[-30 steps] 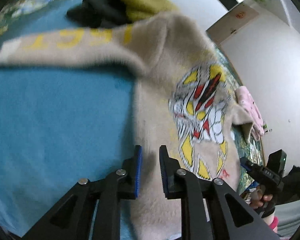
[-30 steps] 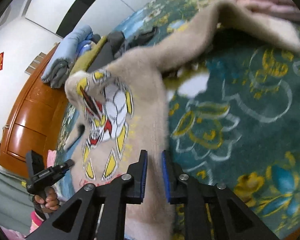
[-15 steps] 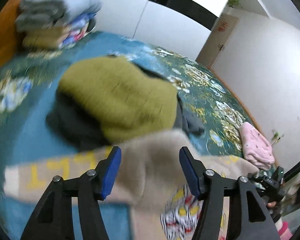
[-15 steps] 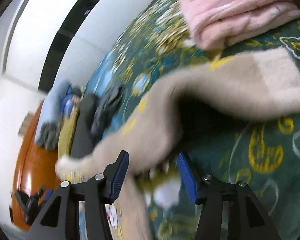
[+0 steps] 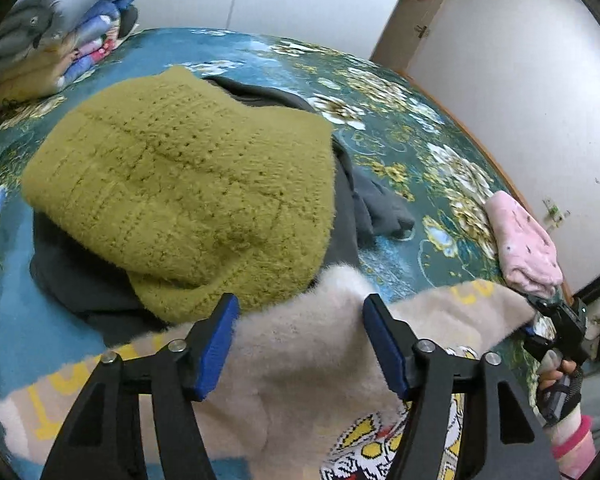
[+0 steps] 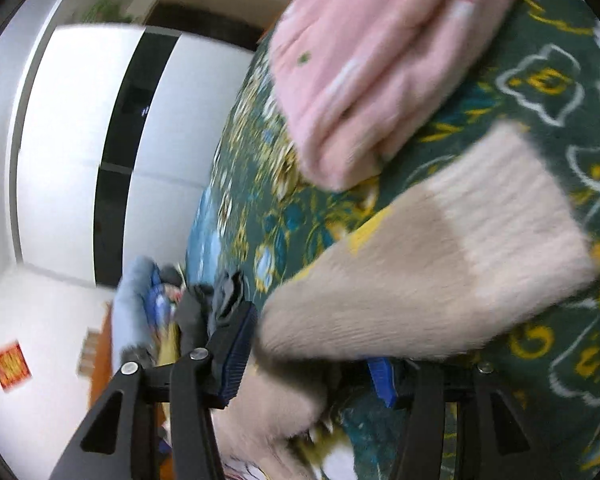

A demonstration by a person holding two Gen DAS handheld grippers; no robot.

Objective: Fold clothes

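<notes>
We have the beige sweater (image 5: 300,364) spread on the flowered bedspread (image 5: 400,128) with its shoulder bulging up between the wide-apart fingers of our left gripper (image 5: 298,344); the blue pads stand clear of the wool on both sides, gripping nothing. Ahead of that gripper lie an olive knit (image 5: 188,192) and a dark grey garment (image 5: 364,200), the knit's edge just beyond the fingertips.

Our right gripper (image 6: 312,356) is likewise spread wide, with the sweater's sleeve (image 6: 440,272) crossing the gap and its pale cuff reaching away to the right. A folded pink garment (image 6: 380,72) sits just past the cuff. This view is blurred, so we cannot tell whether the pads touch the sleeve.

Our worries are these. If we close the left fingers here, they may bite through only the top layer, or catch the olive knit's edge along with it. On the right, the sleeve's fluffy bulk may slip out as the fingers close, and a swung cuff could drag the pink garment out of its fold.
</notes>
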